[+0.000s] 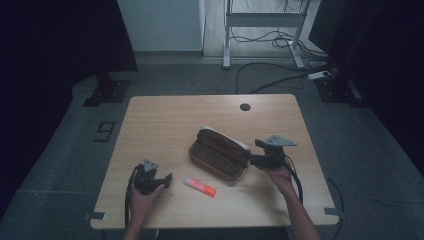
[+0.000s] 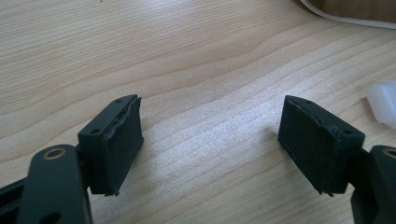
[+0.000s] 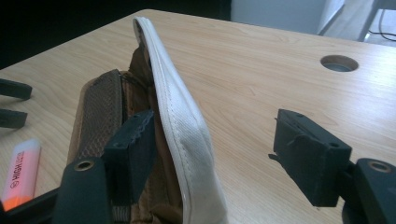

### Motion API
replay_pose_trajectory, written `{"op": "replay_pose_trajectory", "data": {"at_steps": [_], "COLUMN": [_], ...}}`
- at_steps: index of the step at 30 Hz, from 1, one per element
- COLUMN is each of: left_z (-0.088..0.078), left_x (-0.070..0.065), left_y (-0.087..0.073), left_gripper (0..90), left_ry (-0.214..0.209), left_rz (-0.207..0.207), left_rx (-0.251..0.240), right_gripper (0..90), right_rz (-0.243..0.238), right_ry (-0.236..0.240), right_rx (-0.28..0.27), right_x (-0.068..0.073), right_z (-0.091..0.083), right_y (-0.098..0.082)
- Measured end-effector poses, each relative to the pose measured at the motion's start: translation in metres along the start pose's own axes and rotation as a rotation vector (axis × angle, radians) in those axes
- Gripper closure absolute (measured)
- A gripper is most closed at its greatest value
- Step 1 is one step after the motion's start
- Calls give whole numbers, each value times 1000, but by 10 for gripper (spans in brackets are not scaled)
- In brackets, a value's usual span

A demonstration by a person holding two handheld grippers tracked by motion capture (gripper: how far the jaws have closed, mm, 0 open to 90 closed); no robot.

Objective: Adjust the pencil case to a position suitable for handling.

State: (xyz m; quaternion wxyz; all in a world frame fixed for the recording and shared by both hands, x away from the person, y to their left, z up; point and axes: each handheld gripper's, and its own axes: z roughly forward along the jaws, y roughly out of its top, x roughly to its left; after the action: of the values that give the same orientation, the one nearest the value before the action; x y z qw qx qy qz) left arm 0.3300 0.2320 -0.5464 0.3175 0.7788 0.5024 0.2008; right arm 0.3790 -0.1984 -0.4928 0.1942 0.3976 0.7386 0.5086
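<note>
Brown fabric pencil case (image 1: pixel 220 155) with a white canvas flap (image 3: pixel 180 126) lies open near the middle of the pale wooden table (image 1: pixel 165 120). Right gripper (image 1: pixel 257 161), at the case's right end, has its jaws spread wide; the raised flap stands between them, the left pad (image 3: pixel 133 147) just beside it and not clamped on it, the other pad well clear. Left gripper (image 1: pixel 167 180) rests released on bare wood, holding nothing, beside an orange-and-white highlighter pen (image 1: pixel 200 186).
</note>
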Motion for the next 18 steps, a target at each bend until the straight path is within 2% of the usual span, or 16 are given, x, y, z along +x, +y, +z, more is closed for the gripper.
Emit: {"op": "replay_pose_trajectory", "data": {"at_steps": [10,18], "left_z": [0,0], "left_x": [0,0], "left_y": [0,0], "left_gripper": [215,215], "left_ry": [0,0], "left_rz": [0,0], "left_rx": [0,0], "right_gripper": [286,288], "right_rz": [39,38], "right_ry": [-9,6], "right_rx": [-44,-35], "right_x": [-2,1], "right_z": [-15,-25], "right_y": [-14,-27]}}
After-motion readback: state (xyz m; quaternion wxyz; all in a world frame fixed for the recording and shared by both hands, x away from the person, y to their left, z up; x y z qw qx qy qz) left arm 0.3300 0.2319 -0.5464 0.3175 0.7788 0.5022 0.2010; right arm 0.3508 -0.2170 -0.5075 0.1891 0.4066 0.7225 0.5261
